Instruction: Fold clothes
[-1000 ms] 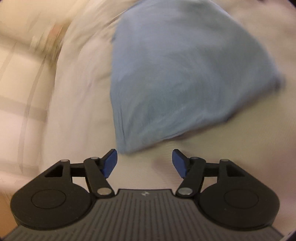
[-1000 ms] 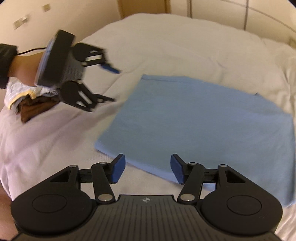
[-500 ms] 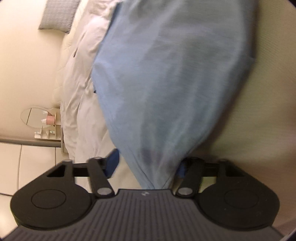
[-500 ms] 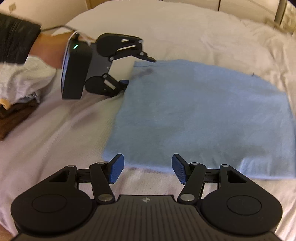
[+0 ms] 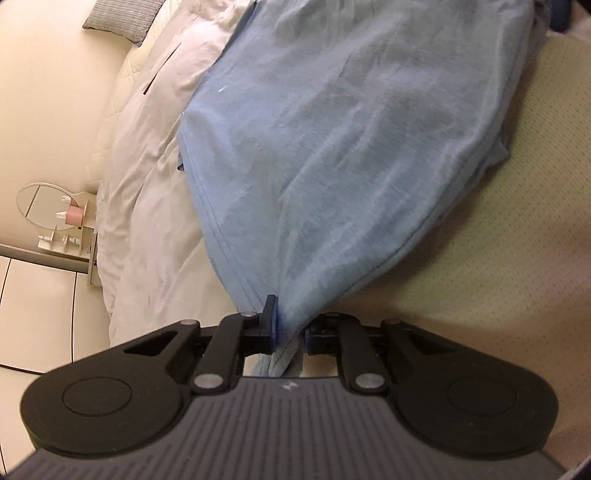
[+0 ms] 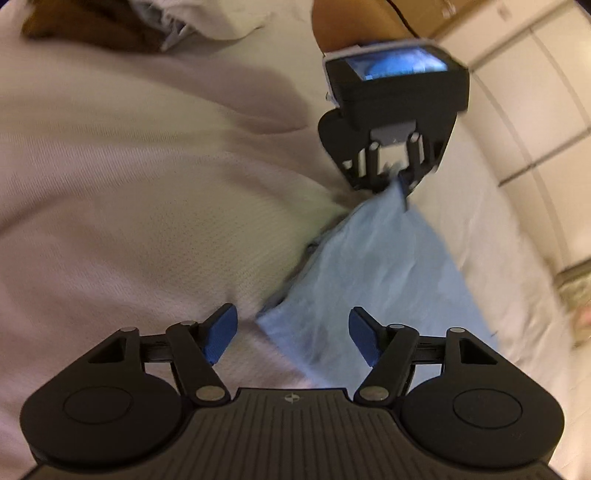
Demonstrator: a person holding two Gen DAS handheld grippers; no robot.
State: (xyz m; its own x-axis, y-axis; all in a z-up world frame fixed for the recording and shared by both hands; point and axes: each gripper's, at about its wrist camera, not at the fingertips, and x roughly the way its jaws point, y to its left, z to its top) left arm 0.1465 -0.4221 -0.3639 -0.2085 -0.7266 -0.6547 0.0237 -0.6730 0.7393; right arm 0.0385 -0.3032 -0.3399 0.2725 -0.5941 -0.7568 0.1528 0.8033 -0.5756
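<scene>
A: Entry, nearest first. The left gripper [image 5: 286,328] is closing its jaws on a corner of the blue garment [image 5: 351,147]; the cloth is bunching between the two pads, and a tail of it is hanging below them toward the camera body.

B: Is the right wrist view agreeing?

A: Yes. There the left gripper [image 6: 397,181] is showing narrow, with the garment's corner [image 6: 376,266] pinched at its tip. The right gripper [image 6: 293,334] is standing wide; its jaws are gripping nothing. The garment's near corner is lying between the blue pads [image 6: 221,332] without touching them, as far as the motion blur is allowing.

B: Where is the garment sitting?

A: It is lying on the white bed cover [image 6: 129,203], stretching away from the left gripper across the bed. Its hem is showing a stitched line along the left edge in the left wrist view. Rumpled pale bedding [image 5: 147,177] is running beside it.

B: Farther out?

A: A grey pillow [image 5: 122,18] is resting at the head of the bed, and a small shelf [image 5: 70,240] with a pink object and a round mirror is standing by the wall. In the right wrist view a heap of brown and white clothes [image 6: 122,22] is lying at the top edge, beside the person's forearm [image 6: 343,26] that is carrying the left gripper
</scene>
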